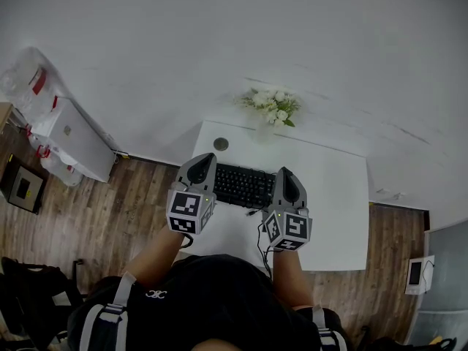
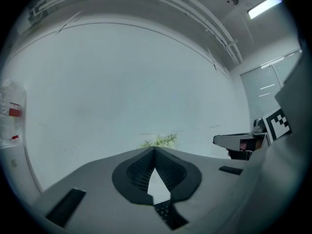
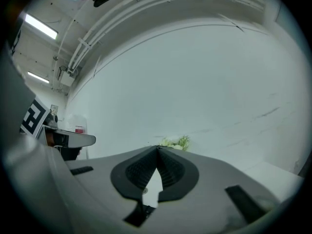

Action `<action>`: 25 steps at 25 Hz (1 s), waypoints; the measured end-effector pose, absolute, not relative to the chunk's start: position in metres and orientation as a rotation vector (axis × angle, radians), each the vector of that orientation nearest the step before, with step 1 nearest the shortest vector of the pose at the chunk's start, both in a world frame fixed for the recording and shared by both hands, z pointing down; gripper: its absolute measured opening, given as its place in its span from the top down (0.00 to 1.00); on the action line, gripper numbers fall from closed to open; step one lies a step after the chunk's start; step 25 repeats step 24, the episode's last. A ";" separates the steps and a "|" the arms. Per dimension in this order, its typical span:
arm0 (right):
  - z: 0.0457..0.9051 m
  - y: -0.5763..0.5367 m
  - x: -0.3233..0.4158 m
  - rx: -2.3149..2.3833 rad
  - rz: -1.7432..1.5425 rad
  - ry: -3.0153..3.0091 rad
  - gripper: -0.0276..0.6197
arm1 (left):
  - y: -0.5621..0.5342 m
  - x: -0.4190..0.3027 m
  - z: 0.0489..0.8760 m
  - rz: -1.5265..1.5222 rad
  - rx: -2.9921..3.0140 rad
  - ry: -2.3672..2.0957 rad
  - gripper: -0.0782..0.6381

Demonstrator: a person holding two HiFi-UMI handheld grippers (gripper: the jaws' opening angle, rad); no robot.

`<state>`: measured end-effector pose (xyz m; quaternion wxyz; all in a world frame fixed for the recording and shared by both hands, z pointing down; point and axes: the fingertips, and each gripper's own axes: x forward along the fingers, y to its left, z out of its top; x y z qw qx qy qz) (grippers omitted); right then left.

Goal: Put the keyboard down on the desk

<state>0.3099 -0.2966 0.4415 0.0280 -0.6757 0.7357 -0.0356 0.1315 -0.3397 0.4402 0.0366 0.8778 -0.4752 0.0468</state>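
Left gripper [image 1: 207,159] and right gripper [image 1: 284,174] hover above the counter [image 1: 329,196], fingers clenched on nothing. Between them, the keyboard [image 1: 243,185] lies flat toward the counter's far-left corner. Flowers [image 1: 272,107] stand at the far edge, their vase [image 1: 264,131] barely discernible.

Black keyboard [image 1: 243,186] on white desk [image 1: 336,196] btwn L gripper [image 1: 207,159] & R gripper [image 1: 284,172], flowers [image 1: 270,107] at desk's far edge

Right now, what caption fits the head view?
Left gripper and right gripper, both shut, above the ends of the keyboard lying on the desk, flowers behind.
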 end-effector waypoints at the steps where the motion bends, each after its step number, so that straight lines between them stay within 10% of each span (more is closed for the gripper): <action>1: 0.443 -0.296 0.310 -2.087 -0.118 2.268 0.96 | -0.340 0.131 0.440 0.148 2.699 -1.464 0.89; 25: 0.443 -0.278 0.315 -2.090 -0.134 2.249 0.96 | -0.322 0.134 0.451 0.176 2.664 -1.441 0.89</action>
